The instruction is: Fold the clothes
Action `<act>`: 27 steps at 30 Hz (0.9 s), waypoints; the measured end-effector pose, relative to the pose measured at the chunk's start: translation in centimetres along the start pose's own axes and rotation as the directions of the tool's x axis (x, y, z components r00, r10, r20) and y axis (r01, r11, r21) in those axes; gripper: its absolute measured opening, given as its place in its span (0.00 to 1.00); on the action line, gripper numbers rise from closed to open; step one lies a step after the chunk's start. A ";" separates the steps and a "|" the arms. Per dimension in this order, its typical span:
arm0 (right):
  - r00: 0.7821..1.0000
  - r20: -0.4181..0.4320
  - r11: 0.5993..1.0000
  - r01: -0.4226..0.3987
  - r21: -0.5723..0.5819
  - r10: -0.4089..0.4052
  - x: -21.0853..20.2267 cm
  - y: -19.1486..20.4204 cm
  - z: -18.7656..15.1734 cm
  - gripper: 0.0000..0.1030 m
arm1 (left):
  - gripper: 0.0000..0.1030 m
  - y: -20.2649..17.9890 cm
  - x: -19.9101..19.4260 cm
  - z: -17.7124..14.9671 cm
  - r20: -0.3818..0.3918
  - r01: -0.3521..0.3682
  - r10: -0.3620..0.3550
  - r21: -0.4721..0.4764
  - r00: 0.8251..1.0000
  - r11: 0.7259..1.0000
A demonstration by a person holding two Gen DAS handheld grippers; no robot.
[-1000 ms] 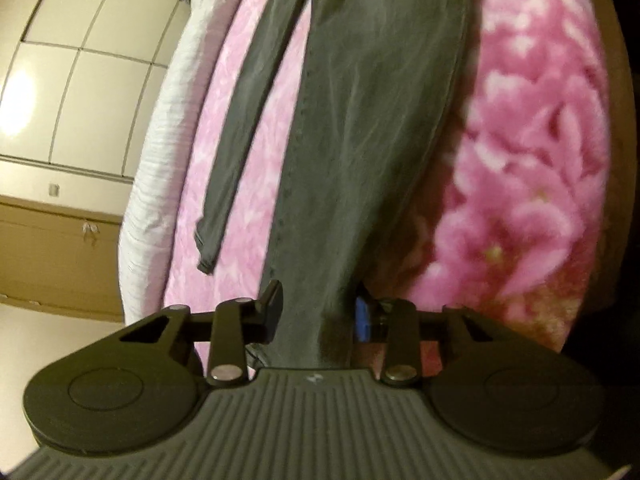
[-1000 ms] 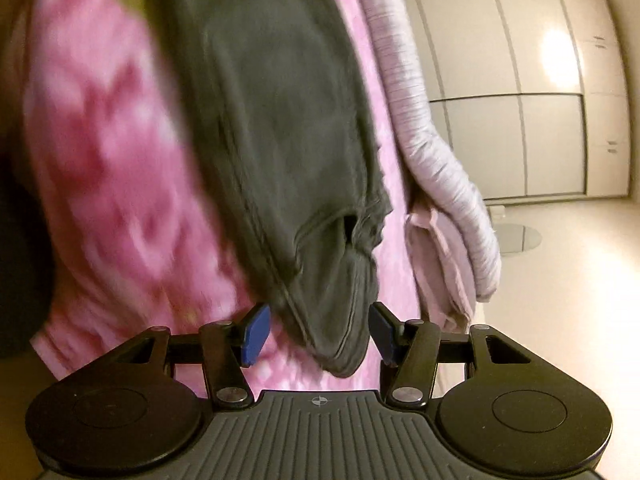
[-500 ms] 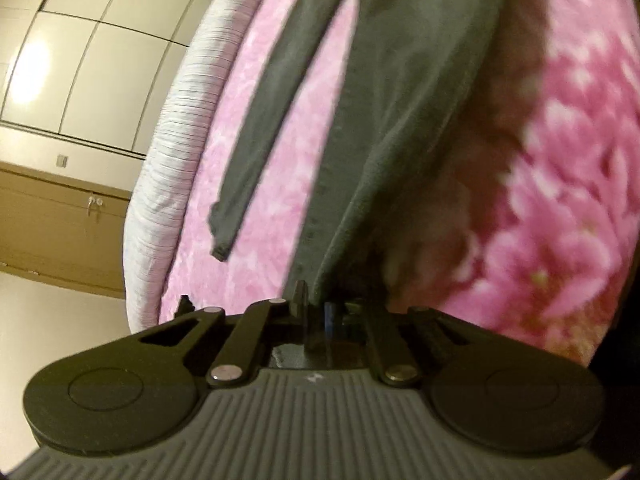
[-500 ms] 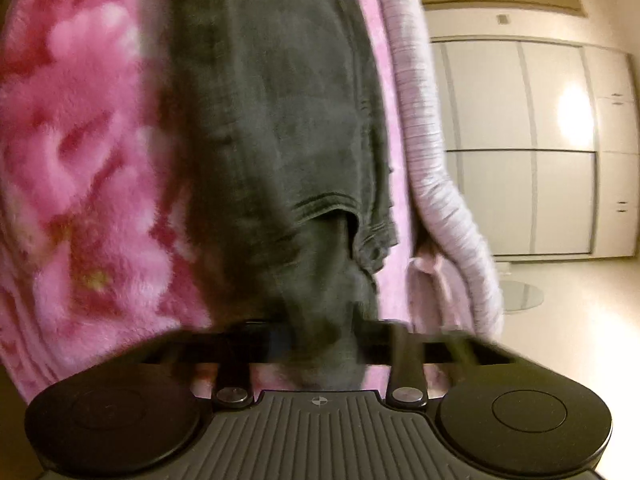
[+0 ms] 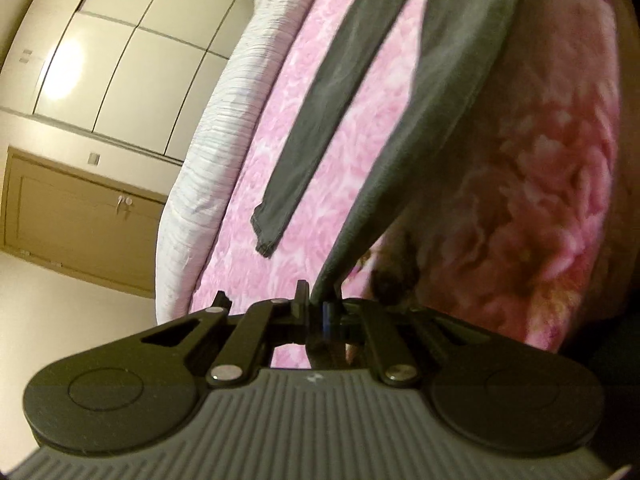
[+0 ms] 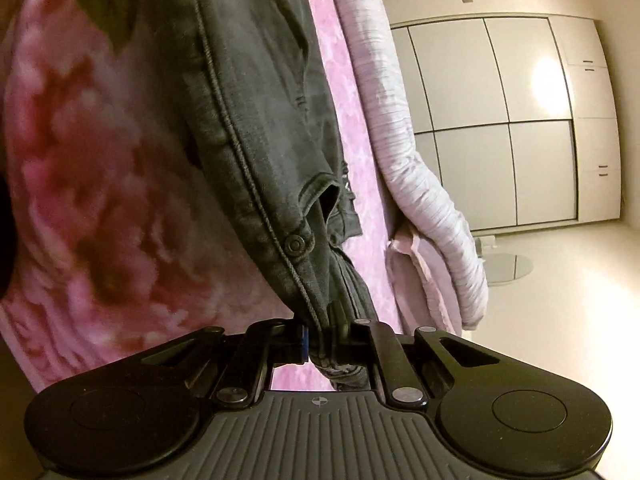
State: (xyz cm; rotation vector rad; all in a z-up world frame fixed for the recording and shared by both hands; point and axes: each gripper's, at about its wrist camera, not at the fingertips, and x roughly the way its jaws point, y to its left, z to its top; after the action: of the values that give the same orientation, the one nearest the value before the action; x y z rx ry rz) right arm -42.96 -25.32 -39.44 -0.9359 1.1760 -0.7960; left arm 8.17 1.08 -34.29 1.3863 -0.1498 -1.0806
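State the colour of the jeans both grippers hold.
Dark grey jeans; clearest in the right wrist view.

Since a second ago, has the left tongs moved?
Yes. The left tongs closed on the grey trousers and rose, lifting that edge off the pink blanket; the brown cabinet now sits lower in the left wrist view.

One pair of dark grey jeans (image 6: 260,128), two legs (image 5: 320,120) showing; one pink floral blanket (image 5: 552,184); one pale ribbed quilt (image 6: 408,160); two grippers, left (image 5: 316,308) and right (image 6: 322,330); one metal button (image 6: 295,245) at the waistband.
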 end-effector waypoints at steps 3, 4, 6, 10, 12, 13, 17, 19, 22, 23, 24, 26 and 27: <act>1.000 0.003 1.000 0.002 -0.001 -0.002 -0.6 -1.6 1.0 0.07 | 0.05 2.6 0.3 1.0 0.023 -0.008 0.009 -0.024 1.000 1.000; 1.000 0.007 1.000 0.004 0.000 -0.004 -0.6 -2.6 1.4 0.07 | 0.05 3.6 0.5 1.5 0.034 -0.011 0.012 -0.030 0.999 0.999; 1.000 0.017 1.000 0.010 0.002 -0.010 -0.7 -4.7 2.2 0.07 | 0.05 6.4 1.2 2.8 0.051 -0.009 0.011 -0.053 0.999 0.999; 0.999 0.033 1.000 0.008 -0.006 -0.008 0.2 -9.2 3.7 0.07 | 0.06 13.1 4.6 5.1 0.044 0.056 -0.051 -0.115 0.998 0.992; 0.999 0.035 1.000 -0.006 -0.023 0.007 1.8 -11.4 4.4 0.07 | 0.06 16.5 7.2 6.0 0.027 0.107 -0.104 -0.141 0.994 0.984; 0.999 0.036 0.999 -0.014 -0.029 0.015 3.3 -12.6 4.8 0.07 | 0.06 17.9 8.7 6.4 0.014 0.132 -0.131 -0.147 0.991 0.980; 0.998 0.029 0.998 -0.047 -0.040 0.048 9.5 -16.6 6.5 0.07 | 0.06 22.1 16.2 8.3 -0.044 0.208 -0.219 -0.173 0.975 0.963; 0.996 0.016 0.996 -0.082 -0.047 0.083 13.1 -18.0 7.5 0.07 | 0.06 23.1 20.2 9.5 -0.079 0.246 -0.263 -0.180 0.962 0.953; 0.988 -0.016 0.985 -0.157 -0.064 0.157 18.8 -18.5 8.9 0.08 | 0.06 23.5 26.6 11.3 -0.142 0.301 -0.326 -0.174 0.934 0.938; 0.983 -0.027 0.981 -0.184 -0.070 0.182 20.7 -18.6 9.3 0.08 | 0.06 23.3 28.7 11.9 -0.163 0.317 -0.343 -0.170 0.925 0.933; 0.978 -0.039 0.975 -0.209 -0.071 0.207 22.5 -18.6 9.7 0.08 | 0.06 22.8 31.0 12.6 -0.186 0.333 -0.362 -0.170 0.913 0.928; 0.964 -0.063 0.964 -0.260 -0.060 0.257 25.9 -18.0 10.3 0.08 | 0.06 21.5 34.1 13.3 -0.216 0.351 -0.383 -0.172 0.898 0.920; 0.958 -0.074 0.958 -0.282 -0.055 0.278 27.3 -17.6 10.5 0.08 | 0.06 20.9 35.7 13.7 -0.227 0.352 -0.386 -0.177 0.894 0.919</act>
State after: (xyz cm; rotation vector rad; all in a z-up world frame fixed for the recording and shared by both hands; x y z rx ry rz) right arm -27.52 -55.11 -32.94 -0.7775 1.3632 -0.5654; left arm 29.49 -36.74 -30.90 1.4546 0.3871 -1.1834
